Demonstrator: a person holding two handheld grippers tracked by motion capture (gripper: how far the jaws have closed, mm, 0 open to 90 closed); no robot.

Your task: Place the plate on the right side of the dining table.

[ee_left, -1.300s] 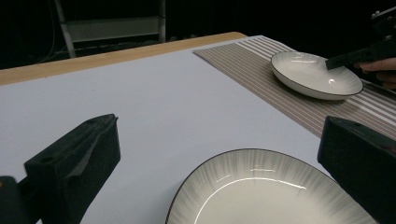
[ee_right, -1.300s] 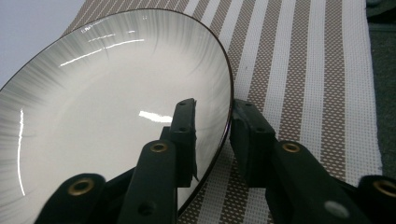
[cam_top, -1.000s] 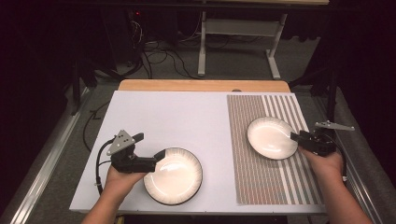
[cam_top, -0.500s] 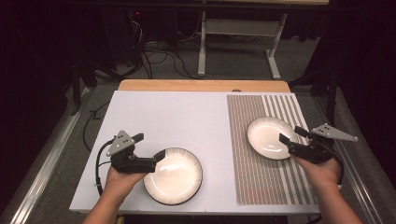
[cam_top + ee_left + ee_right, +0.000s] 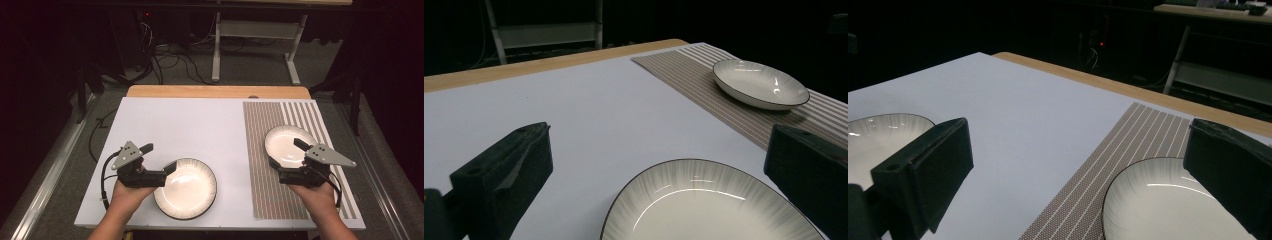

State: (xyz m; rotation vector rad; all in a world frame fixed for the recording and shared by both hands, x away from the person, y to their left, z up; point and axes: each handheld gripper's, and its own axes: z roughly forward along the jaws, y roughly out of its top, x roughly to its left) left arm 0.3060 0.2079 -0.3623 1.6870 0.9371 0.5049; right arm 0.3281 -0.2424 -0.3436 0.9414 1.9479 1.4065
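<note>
- Writing: no brand, label or readable text shows on either bowl, on the placemat or on the grippers.
- Landmark: striped placemat (image 5: 295, 165), lying on the right part of the white table (image 5: 195, 125).
- Small bowl (image 5: 290, 145) sits on the placemat, upright, opening up. It is round in outline, so no long axis can be given. White inside, thin dark rim.
- Large bowl (image 5: 186, 188) sits on the bare table left of the placemat, well apart from it, near the table's front edge. Upright, opening up, round; grey rays run inward from its dark rim.
- Right gripper (image 5: 284, 159) is over the placemat, at the small bowl's near side. Its jaws have just been opening and stand wide. In the right gripper view the bowl's rim (image 5: 1168, 200) lies below and between the jaws, and no pad presses on it.
- Left gripper (image 5: 169, 172) is left of the placemat, at the large bowl's left rim. Its jaws stand wide; in the left gripper view the bowl (image 5: 709, 205) lies between them, unclamped.
</note>
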